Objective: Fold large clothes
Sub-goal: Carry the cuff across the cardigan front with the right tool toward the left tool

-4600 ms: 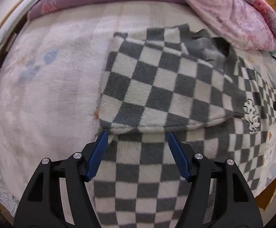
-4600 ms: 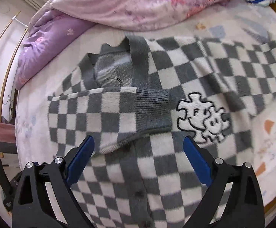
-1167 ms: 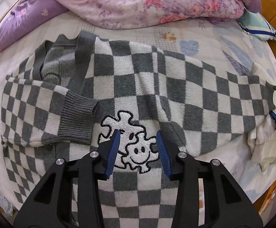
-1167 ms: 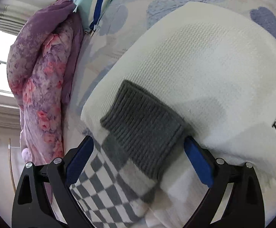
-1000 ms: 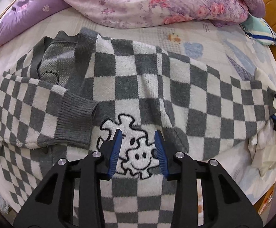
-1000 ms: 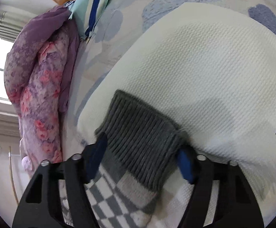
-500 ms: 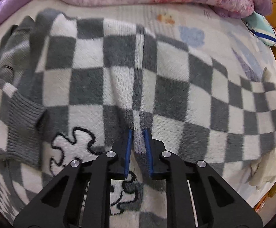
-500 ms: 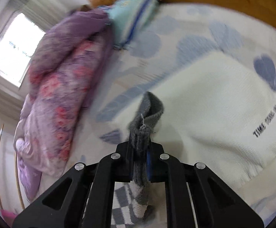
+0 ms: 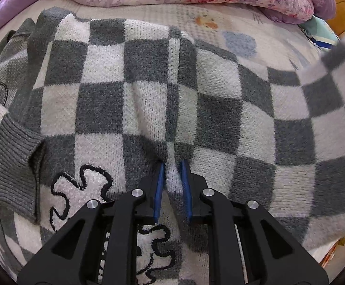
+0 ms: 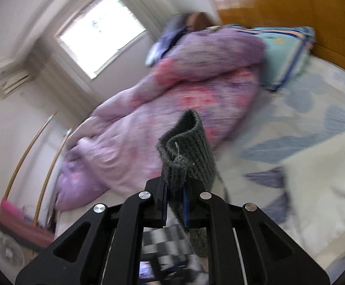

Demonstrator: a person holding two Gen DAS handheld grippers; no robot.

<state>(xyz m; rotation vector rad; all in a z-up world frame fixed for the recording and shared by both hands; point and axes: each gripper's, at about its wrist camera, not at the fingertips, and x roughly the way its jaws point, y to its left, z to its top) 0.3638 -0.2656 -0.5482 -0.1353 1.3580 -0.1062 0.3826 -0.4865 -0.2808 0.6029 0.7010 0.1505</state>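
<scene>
The sweater [image 9: 148, 99], grey-and-white checked, is lying spread flat across the bed [image 9: 220, 16], filling most of the left wrist view. At 6 o'clock there, the left hand-held gripper [image 9: 172, 166] is pinching a raised ridge of the knit between its blue pads, the jaws nearly together on the fabric. Just at 8 o'clock from it sits a white patch with a black outline [image 9: 82, 190], and at 9 o'clock a grey ribbed cuff [image 9: 15, 163] is lying folded over the body. Toward 2 o'clock the other sleeve [image 9: 334, 71] is lifting off the bed, blurred. In the right wrist view, the right hand-held gripper [image 10: 174, 187] is clamping that sleeve's grey ribbed cuff [image 10: 186, 147], which is standing up curled above the jaws. Farther off, a purple floral quilt [image 10: 172, 95] is piled along the bed, with a window [image 10: 101, 35] at 11 o'clock.
</scene>
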